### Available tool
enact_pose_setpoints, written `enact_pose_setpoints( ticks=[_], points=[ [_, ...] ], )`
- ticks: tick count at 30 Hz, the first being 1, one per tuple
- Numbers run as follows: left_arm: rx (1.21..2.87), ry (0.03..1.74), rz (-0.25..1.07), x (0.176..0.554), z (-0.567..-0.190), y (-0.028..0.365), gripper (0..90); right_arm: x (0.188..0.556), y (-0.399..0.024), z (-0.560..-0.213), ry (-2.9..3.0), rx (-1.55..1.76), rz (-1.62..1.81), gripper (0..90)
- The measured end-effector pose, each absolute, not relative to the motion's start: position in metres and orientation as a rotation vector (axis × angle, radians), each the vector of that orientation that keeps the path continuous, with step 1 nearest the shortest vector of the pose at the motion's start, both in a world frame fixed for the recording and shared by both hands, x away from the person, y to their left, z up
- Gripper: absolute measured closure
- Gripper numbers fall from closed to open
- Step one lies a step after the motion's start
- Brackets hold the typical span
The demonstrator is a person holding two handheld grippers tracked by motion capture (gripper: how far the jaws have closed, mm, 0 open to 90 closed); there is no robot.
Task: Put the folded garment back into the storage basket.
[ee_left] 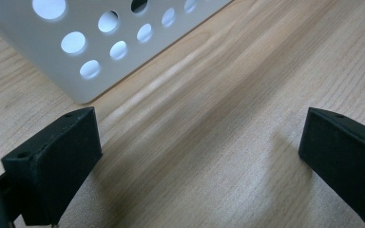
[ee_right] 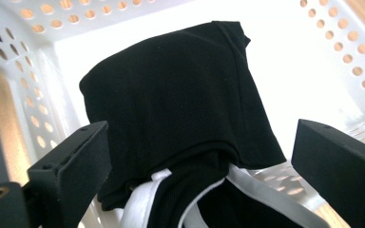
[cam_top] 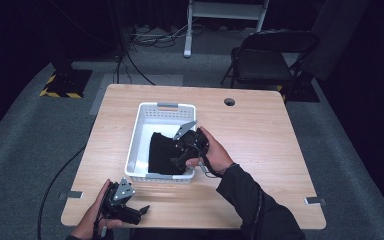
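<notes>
Light wooden table (cam_top: 260, 145); white perforated basket (cam_top: 136, 140) sits directly on it, toward near-left side.

There were two grippers, the left gripper (cam_top: 139, 212) and the right gripper (cam_top: 179, 156), one in each of two hands. One white basket (cam_top: 136, 141) stood under the right gripper, with one black cloth (cam_top: 161, 152) in it. One table (cam_top: 260, 145) bore them, and one chair (cam_top: 267, 57) stood beyond it.
</notes>
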State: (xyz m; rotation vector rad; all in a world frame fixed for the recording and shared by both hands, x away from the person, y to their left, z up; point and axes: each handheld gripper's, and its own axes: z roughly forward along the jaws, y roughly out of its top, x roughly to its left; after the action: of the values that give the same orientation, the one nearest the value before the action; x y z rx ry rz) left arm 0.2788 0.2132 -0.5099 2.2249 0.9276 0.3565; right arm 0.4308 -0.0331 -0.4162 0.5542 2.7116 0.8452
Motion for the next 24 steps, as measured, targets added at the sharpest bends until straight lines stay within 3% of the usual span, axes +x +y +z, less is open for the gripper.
enact_pose_setpoints(
  ticks=[14,22,24],
  points=[
    [2.228,0.926,0.354,0.279,-0.510,0.213,0.2,0.415,-0.059,-0.392,2.676,0.493,0.883,6.7],
    [2.223,0.936,0.361,0.279,-0.510,0.213,0.2,0.405,-0.082,-0.358,2.612,0.454,0.869,8.2],
    [2.225,0.935,0.341,0.282,-0.509,0.213,0.4,0.405,-0.081,-0.345,2.600,0.524,1.076,12.4]
  ],
)
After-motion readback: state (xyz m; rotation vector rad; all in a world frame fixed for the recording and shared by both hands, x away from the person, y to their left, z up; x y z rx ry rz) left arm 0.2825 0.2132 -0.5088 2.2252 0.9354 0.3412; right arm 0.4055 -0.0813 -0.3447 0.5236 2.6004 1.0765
